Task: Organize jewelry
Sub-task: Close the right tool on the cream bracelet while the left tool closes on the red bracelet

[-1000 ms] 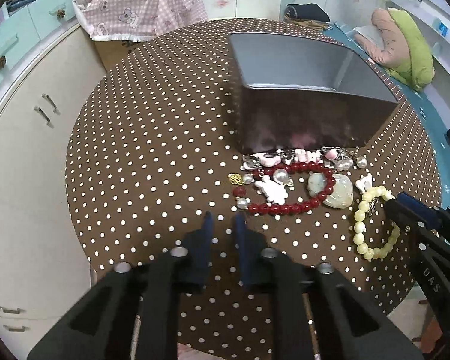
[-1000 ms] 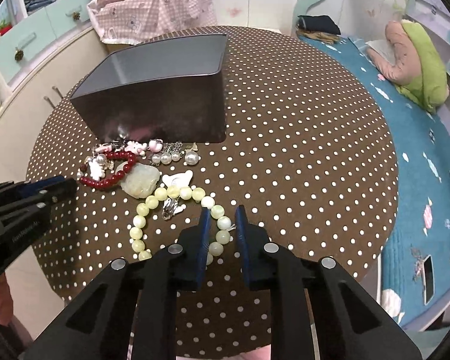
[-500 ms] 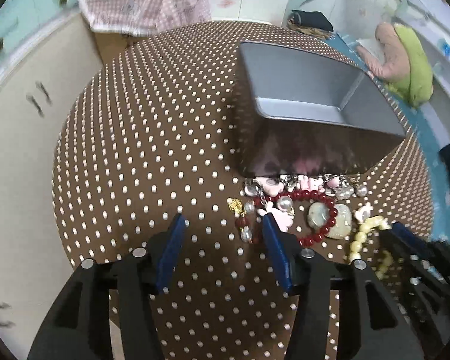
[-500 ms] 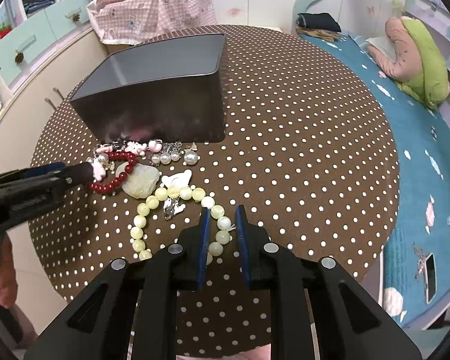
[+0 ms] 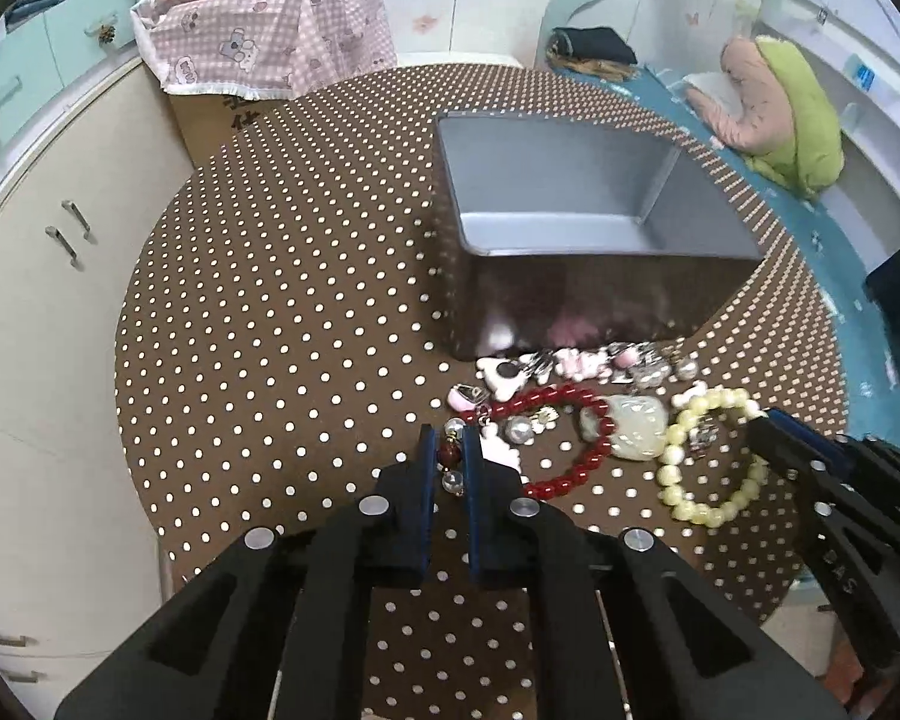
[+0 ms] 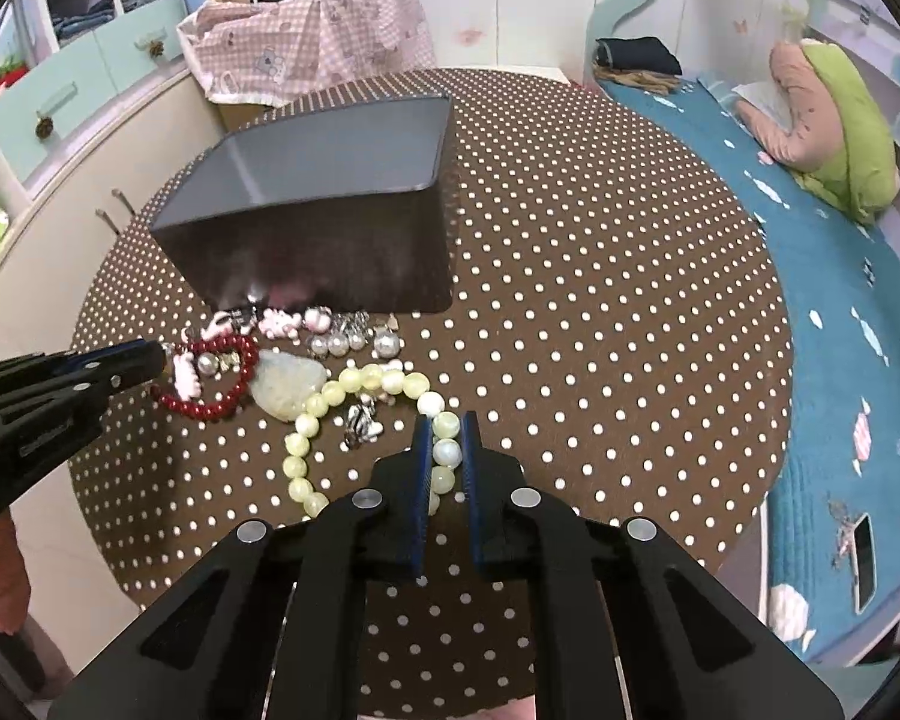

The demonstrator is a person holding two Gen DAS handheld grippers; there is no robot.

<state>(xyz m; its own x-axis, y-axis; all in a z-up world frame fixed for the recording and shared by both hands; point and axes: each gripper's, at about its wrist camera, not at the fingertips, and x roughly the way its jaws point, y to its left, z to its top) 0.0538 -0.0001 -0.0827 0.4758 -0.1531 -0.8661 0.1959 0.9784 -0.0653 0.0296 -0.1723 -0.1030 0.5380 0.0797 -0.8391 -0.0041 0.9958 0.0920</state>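
Two grippers (image 5: 450, 450) (image 6: 447, 438) (markings unreadable).

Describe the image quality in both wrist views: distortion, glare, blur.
Left wrist view: strong fisheye bending at the dark corners; the metal box front wall mirrors pink jewelry as a smear; the red bracelet is sharp. Right wrist view: same barrel distortion; a small glare spot on the box wall; the pale bead bracelet is crisp, no motion blur.

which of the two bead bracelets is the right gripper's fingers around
The pale yellow-green bead bracelet: the right gripper is shut on its beads. The dark red bead bracelet lies further left, by the left gripper, and its beads are smaller.
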